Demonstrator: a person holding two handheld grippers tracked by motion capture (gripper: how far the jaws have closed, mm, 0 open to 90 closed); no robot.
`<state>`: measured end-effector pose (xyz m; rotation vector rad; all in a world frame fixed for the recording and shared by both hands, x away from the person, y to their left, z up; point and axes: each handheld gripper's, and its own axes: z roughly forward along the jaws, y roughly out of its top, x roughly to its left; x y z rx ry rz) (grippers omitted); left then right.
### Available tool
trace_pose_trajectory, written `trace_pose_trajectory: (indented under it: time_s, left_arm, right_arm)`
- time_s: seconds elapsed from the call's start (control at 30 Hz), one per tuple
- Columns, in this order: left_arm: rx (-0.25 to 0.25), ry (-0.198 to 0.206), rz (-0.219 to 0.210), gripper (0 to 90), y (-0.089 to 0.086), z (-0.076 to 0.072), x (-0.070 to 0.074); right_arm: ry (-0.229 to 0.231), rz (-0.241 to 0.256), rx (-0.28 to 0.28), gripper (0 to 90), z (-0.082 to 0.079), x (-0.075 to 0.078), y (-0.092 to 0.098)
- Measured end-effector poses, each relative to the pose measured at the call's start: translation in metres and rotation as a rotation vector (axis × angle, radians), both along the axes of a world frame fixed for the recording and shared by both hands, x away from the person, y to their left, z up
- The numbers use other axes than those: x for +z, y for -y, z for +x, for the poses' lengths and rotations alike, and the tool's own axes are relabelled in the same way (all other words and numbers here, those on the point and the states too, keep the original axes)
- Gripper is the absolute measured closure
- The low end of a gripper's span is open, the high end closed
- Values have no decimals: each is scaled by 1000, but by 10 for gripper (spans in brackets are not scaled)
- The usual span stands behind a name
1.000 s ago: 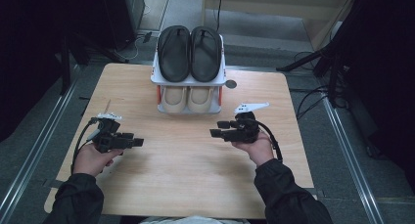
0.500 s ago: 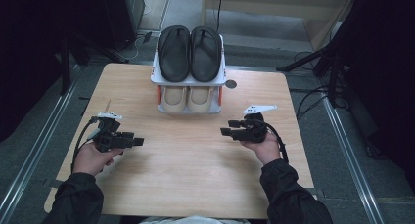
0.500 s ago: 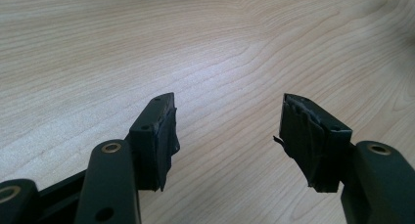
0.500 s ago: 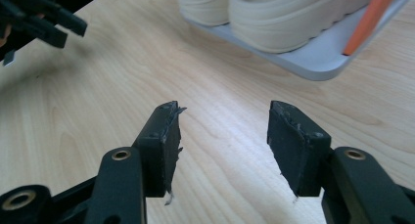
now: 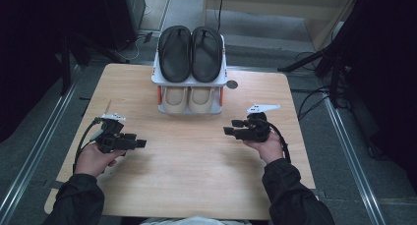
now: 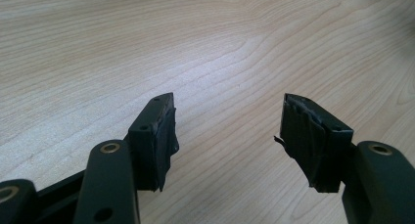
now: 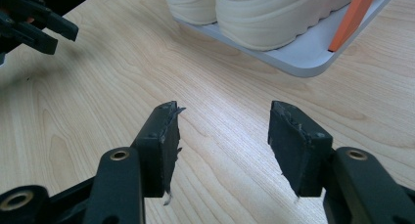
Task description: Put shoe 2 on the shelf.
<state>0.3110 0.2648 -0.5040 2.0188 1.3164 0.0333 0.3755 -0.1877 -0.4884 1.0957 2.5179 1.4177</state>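
A wooden table carries a small two-tier shoe rack at the middle of its far edge. A pair of black slippers lies side by side on the rack's top shelf, and a pair of cream shoes sits on the lower shelf, between orange uprights. A small dark round object lies on the table just right of the rack. The left gripper is held low over the table near its left edge, pointing toward the middle; in the left gripper view its jaws stand wide apart with nothing between them, only bare wood grain beneath. The right gripper is held near the right edge, in front of the rack and pointing toward the left gripper. Its jaws are also spread and empty, and the right gripper view looks past them at the cream shoes' soles on the rack's white base.
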Motion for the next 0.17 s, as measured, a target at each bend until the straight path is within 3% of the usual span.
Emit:
trace_pose_trajectory:
  time_s: [0.17]
  left_arm:
    - [10,-3,-11,373,2,0,0]
  right_arm:
    - [0,-15,-3,441,1,-2,0]
